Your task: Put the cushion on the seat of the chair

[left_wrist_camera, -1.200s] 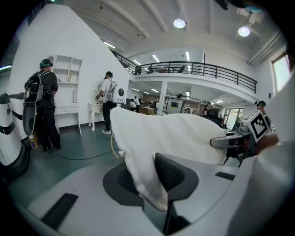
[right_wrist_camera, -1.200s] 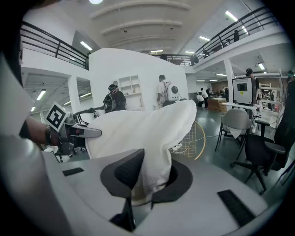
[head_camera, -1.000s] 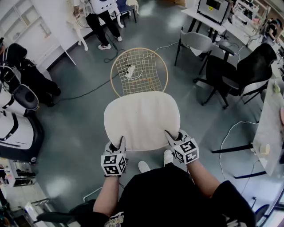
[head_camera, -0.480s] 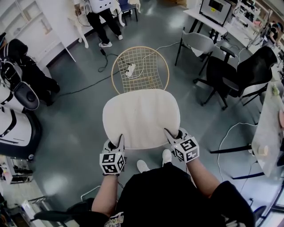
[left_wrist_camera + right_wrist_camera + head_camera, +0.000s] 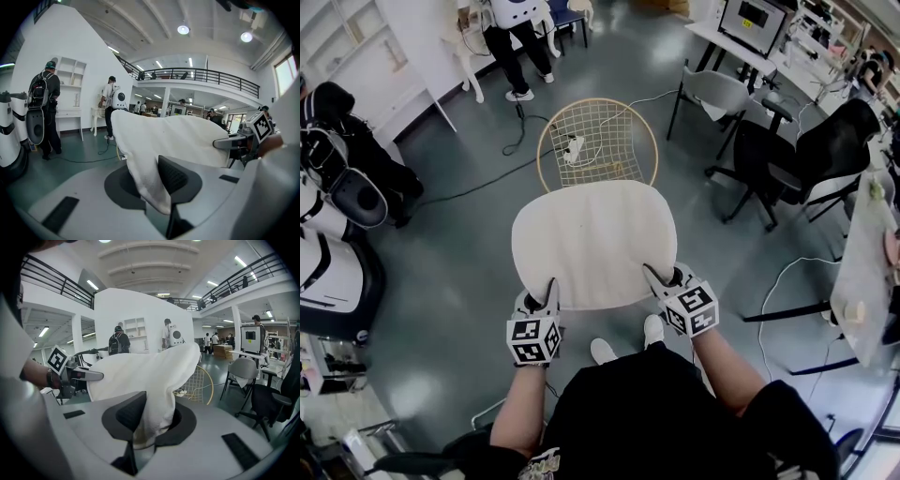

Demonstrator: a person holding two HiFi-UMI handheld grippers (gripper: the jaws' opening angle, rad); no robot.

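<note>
A cream round cushion (image 5: 595,242) hangs level in front of me, held at its near edge by both grippers. My left gripper (image 5: 546,296) is shut on the cushion's near left corner (image 5: 145,180). The right gripper (image 5: 659,281) is shut on its near right corner (image 5: 150,420). The chair (image 5: 598,141), a round gold wire seat, stands on the floor just beyond the cushion's far edge; the cushion hides its near rim. In the right gripper view the wire chair (image 5: 199,385) shows behind the cushion.
Black and grey office chairs (image 5: 787,155) and a desk with a monitor (image 5: 750,23) stand at the right. White robot bodies (image 5: 333,253) line the left. A cable and power strip (image 5: 572,150) lie under the wire chair. A person (image 5: 516,37) stands beyond it.
Both grippers carried the cushion a little forward, toward the wire chair. The grips have not changed.
</note>
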